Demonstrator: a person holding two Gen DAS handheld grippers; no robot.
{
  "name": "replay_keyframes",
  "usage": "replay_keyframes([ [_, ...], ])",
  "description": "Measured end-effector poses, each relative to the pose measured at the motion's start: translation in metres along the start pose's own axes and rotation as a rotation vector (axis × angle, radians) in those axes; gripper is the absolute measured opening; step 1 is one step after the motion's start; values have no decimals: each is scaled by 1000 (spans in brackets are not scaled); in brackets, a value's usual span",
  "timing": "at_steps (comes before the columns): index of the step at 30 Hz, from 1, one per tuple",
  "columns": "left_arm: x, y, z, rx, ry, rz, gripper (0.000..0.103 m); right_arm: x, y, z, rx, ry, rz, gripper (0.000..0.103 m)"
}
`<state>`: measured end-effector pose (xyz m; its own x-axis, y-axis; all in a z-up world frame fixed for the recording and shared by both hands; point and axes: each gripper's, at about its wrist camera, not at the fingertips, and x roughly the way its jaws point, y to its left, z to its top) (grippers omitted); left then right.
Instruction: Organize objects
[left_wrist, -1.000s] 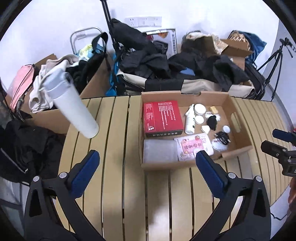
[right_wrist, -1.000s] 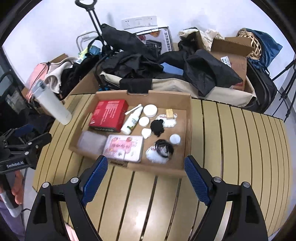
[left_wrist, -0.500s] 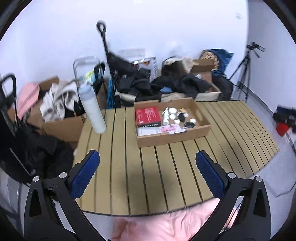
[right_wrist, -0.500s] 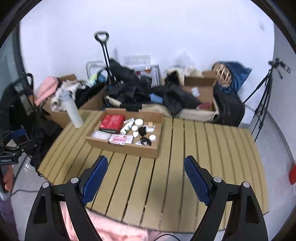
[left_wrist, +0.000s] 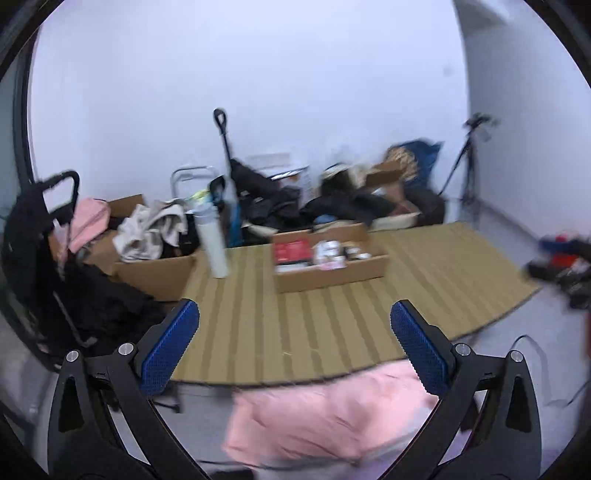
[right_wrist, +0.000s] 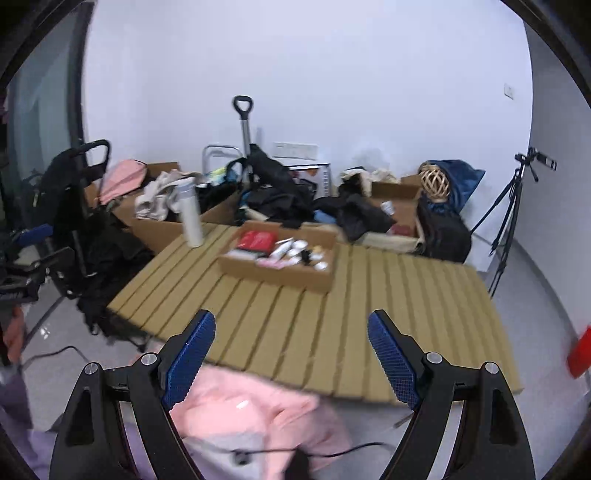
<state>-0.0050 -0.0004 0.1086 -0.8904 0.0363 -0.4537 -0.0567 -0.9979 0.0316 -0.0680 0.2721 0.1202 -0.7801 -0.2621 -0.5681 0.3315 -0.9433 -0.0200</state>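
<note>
A slatted wooden table (right_wrist: 295, 325) fills the middle of a white-walled room, its pale boards running toward the far wall. Near its far edge sits a shallow cardboard box (right_wrist: 275, 271) (left_wrist: 332, 275) holding a red box (right_wrist: 255, 239) (left_wrist: 291, 251) at its left end and a cluster of small bottles and jars (right_wrist: 295, 253) to the right — the left wrist view is too blurred to tell those small items apart. A tall white bottle (right_wrist: 191, 212) (left_wrist: 214, 243) stands upright on the table's far left corner, well apart from the box.

Both tools are held back from the table, over the person's pink clothing (right_wrist: 251, 413) (left_wrist: 332, 410). The left gripper (left_wrist: 291, 347) has its blue-padded fingers spread wide with nothing between them, and the right gripper (right_wrist: 291, 354) is likewise spread and empty.

Behind the table, clutter lines the wall: a heap of dark clothes (right_wrist: 288, 195), open cardboard cartons (right_wrist: 395, 199), a pink bag (right_wrist: 122, 179), a woven basket ball (right_wrist: 436, 182) on blue fabric, and a trolley handle (right_wrist: 242, 122) standing upright. A tripod (right_wrist: 513, 206) stands at the right by the corner, on a grey floor (right_wrist: 535, 302).
</note>
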Motion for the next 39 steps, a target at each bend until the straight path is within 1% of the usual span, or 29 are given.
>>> replay_keyframes([
  [1, -10, -3, -13, -23, -17, -5, 103, -7, 15, -19, 10, -15, 16, 88],
  [3, -23, -13, -42, -50, -42, -1, 103, -9, 39, -53, 63, -12, 39, 88],
  [4, -21, -20, -58, -30, -19, 27, 103, -8, 47, -66, 84, -3, 51, 88],
  [5, -19, -23, -65, -19, 10, 52, 103, -4, 55, -77, 93, 6, 53, 88],
  [6, -10, -25, -75, -18, 58, 77, 103, 0, 64, -89, 81, 19, 33, 88],
  [7, -5, -24, -80, -33, 87, 75, 103, 7, 75, -101, 47, 44, 0, 88],
  [9, 9, -16, -85, -87, 153, 56, 103, 17, 87, -114, 0, 92, -1, 88],
  [10, 16, -13, -85, -111, 185, 42, 103, 23, 90, -115, -10, 119, 20, 88],
  [12, 20, -12, -86, -126, 204, 38, 103, 28, 91, -114, -3, 117, 33, 88],
  [17, 14, -17, -90, -106, 180, 55, 103, 27, 92, -115, 4, 108, 38, 88],
  [23, 4, -23, -92, -79, 155, 63, 103, 19, 82, -114, 56, 85, 42, 88],
  [29, 4, -25, -91, -62, 156, 64, 103, 22, 72, -114, 100, 94, 29, 88],
  [39, 4, -27, -91, -51, 160, 61, 103, 24, 73, -116, 87, 106, 45, 88],
])
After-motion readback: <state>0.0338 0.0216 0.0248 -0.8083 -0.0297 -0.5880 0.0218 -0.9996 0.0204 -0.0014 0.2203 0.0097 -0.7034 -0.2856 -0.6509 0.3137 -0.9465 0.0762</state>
